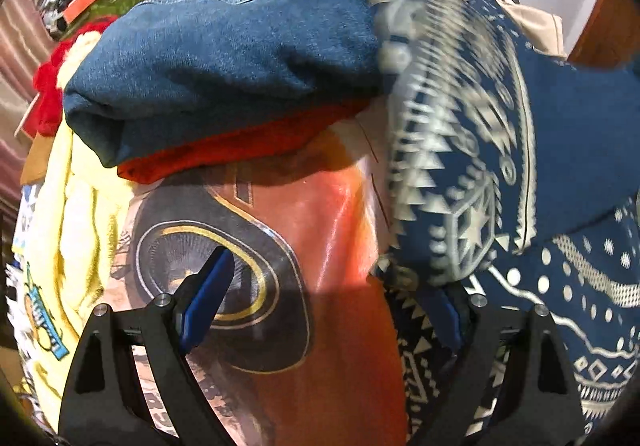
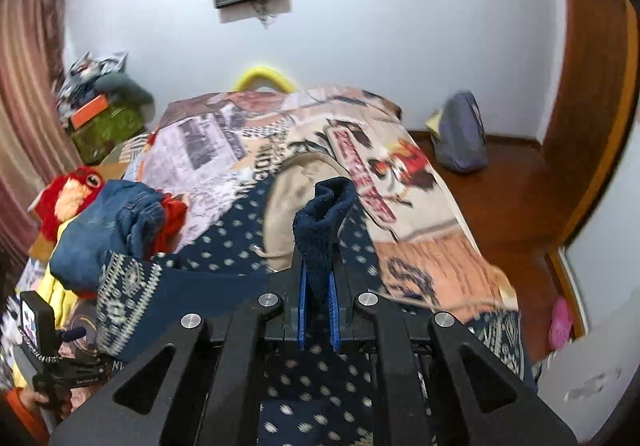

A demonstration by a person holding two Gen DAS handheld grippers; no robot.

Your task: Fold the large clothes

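A navy sweater with a white knit pattern [image 1: 472, 174] hangs blurred at the right of the left wrist view and drapes over that gripper's right finger. My left gripper [image 1: 320, 306] is open, its blue left finger pad [image 1: 208, 294] over the printed bedspread [image 1: 328, 230]. In the right wrist view, my right gripper [image 2: 319, 310] is shut on a ribbed navy cuff [image 2: 322, 222] of the sweater [image 2: 224, 286], which spreads below and to the left over the bed. The left gripper shows at that view's lower left [image 2: 44, 350].
Folded blue jeans [image 1: 224, 58] lie on a red garment [image 1: 248, 146] at the bed's left, next to a red plush toy [image 2: 68, 194] and yellow fabric [image 1: 76, 230]. A beige garment [image 2: 296, 182] lies mid-bed. A grey bag [image 2: 460, 134] sits on the wooden floor at the right.
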